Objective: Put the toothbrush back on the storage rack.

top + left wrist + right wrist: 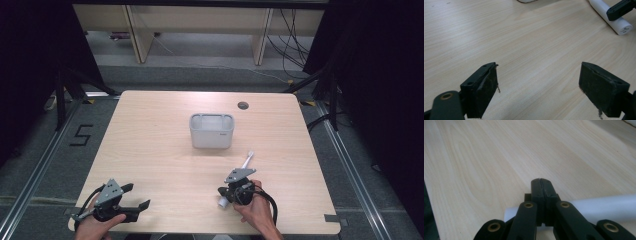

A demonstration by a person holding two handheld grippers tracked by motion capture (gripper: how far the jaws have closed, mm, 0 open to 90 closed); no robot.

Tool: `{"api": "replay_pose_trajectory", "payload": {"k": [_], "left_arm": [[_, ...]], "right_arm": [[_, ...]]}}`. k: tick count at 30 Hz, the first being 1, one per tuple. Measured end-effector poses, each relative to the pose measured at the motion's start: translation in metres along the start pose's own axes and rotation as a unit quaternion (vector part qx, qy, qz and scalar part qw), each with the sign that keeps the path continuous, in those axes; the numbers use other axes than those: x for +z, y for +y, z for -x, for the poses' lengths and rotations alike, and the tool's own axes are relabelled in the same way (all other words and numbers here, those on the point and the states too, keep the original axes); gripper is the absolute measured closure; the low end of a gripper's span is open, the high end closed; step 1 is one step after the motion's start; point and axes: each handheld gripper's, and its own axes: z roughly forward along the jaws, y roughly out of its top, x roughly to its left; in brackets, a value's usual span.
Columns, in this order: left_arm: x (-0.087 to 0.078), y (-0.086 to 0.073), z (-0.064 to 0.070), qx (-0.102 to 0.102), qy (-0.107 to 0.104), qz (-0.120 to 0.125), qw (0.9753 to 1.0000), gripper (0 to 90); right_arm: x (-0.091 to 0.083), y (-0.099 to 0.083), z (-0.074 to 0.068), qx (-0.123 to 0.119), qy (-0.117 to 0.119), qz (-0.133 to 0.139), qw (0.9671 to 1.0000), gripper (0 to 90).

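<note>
We note the right gripper [226, 192] with jaws pressed together just over the handle of a white electric toothbrush [243, 166] lying on the tabletop [150, 150] near the grey bin [212, 131], left gripper [137, 197] spread wide, empty, well apart.

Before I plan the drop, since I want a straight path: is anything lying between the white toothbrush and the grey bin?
Nothing visible does. The toothbrush lies under the right gripper, its head pointing toward the grey bin, with bare table between them. The left gripper sits far off to the side.
</note>
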Motion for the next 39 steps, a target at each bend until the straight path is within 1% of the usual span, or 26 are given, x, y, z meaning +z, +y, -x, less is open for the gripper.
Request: {"api": "replay_pose_trajectory", "payload": {"k": [1,4,6,7,8,9,11,14,15,16,17,18,19,24,25,26,28,29,30,31,32,33,35,36,37,39], "left_arm": [[0.000,0.000,0.000,0.000,0.001,-0.001,1.0000,14.8],[0.000,0.000,0.001,-0.004,0.002,0.001,1.0000,14.8],[0.000,0.000,0.001,-0.003,0.001,0.001,1.0000,14.8],[0.000,0.000,0.001,-0.003,0.001,0.001,1.0000,14.8],[0.001,0.000,0.001,-0.004,0.001,0.002,1.0000,14.8],[0.000,0.000,0.001,-0.002,0.001,0.002,1.0000,14.8],[0.001,0.000,0.001,-0.004,0.003,0.001,1.0000,14.8],[0.002,0.000,0.001,-0.005,0.000,0.001,1.0000,14.8],[0.002,0.000,0.001,-0.003,-0.001,0.001,1.0000,14.9],[0.002,0.000,0.001,-0.004,0.000,0.000,1.0000,14.8],[0.001,0.000,0.001,-0.003,0.001,0.000,1.0000,14.8],[0.001,0.000,0.001,-0.004,0.002,0.001,1.0000,14.8],[0.001,0.000,0.001,-0.004,0.001,0.002,1.0000,14.8],[0.001,0.000,0.001,-0.004,0.002,0.001,1.0000,14.8],[0.002,0.000,0.001,-0.006,0.002,0.002,1.0000,14.8],[0.002,0.000,0.000,-0.003,0.000,-0.002,1.0000,14.9],[0.002,0.000,0.000,-0.004,0.001,-0.002,1.0000,14.8],[0.002,0.000,0.001,-0.008,0.001,0.002,1.0000,14.8],[0.003,0.000,0.000,-0.005,0.001,-0.001,1.0000,14.8],[0.003,0.000,0.000,-0.005,0.001,-0.001,1.0000,14.8],[0.002,0.000,0.001,-0.005,0.004,-0.003,1.0000,14.8],[0.002,0.000,0.001,-0.005,0.005,-0.004,1.0000,14.8],[0.003,0.000,0.000,-0.007,0.001,0.000,1.0000,14.8],[0.003,0.000,0.000,-0.007,0.001,0.000,1.0000,14.8],[0.003,0.000,0.000,-0.009,0.000,0.002,1.0000,14.8],[0.003,0.000,0.001,-0.010,0.000,0.004,0.9999,14.8]], "right_arm": [[0.000,-0.001,0.001,-0.012,0.006,0.006,0.9999,90.0],[-0.006,-0.004,0.002,-0.012,0.005,-0.002,0.9999,90.0],[-0.008,-0.007,0.001,0.007,0.000,0.001,1.0000,90.0],[-0.008,-0.007,0.001,0.007,0.000,0.001,1.0000,90.0],[-0.011,-0.009,0.005,-0.005,0.000,0.004,1.0000,90.0],[-0.014,-0.010,0.005,0.002,0.005,0.000,1.0000,90.0],[-0.014,-0.011,0.006,0.002,-0.002,0.008,1.0000,90.0],[-0.018,-0.014,0.007,0.019,-0.005,0.006,0.9998,90.0],[-0.019,-0.015,0.009,0.012,-0.002,0.011,0.9999,90.0],[-0.021,-0.015,0.009,0.011,0.001,0.001,0.9999,90.0],[-0.020,-0.016,0.010,0.010,-0.008,0.010,0.9999,90.0],[-0.022,-0.016,0.010,0.012,0.000,0.004,0.9999,90.0],[-0.023,-0.018,0.009,0.022,-0.005,0.008,0.9997,89.9],[-0.026,-0.016,0.011,0.019,0.000,0.011,0.9998,86.9],[-0.028,-0.015,0.010,0.031,-0.008,0.014,0.9994,83.6],[-0.030,-0.014,0.011,0.030,-0.003,0.015,0.9994,77.6],[-0.032,-0.010,0.017,0.037,-0.028,0.027,0.9986,65.0],[-0.036,-0.007,0.020,0.050,-0.034,0.009,0.9981,59.4],[-0.038,-0.002,0.025,0.067,-0.044,0.009,0.9967,52.6],[-0.038,0.000,0.029,0.074,-0.049,0.009,0.9960,49.6],[-0.037,0.003,0.032,0.081,-0.048,-0.005,0.9955,46.7],[-0.036,0.005,0.035,0.083,-0.048,-0.016,0.9952,45.9],[-0.034,0.009,0.040,0.083,-0.065,-0.021,0.9942,41.8],[-0.034,0.009,0.040,0.083,-0.065,-0.021,0.9942,41.8],[-0.032,0.012,0.040,0.101,-0.063,-0.039,0.9922,40.2],[-0.026,0.019,0.043,0.101,-0.063,-0.066,0.9907,35.3]]}}
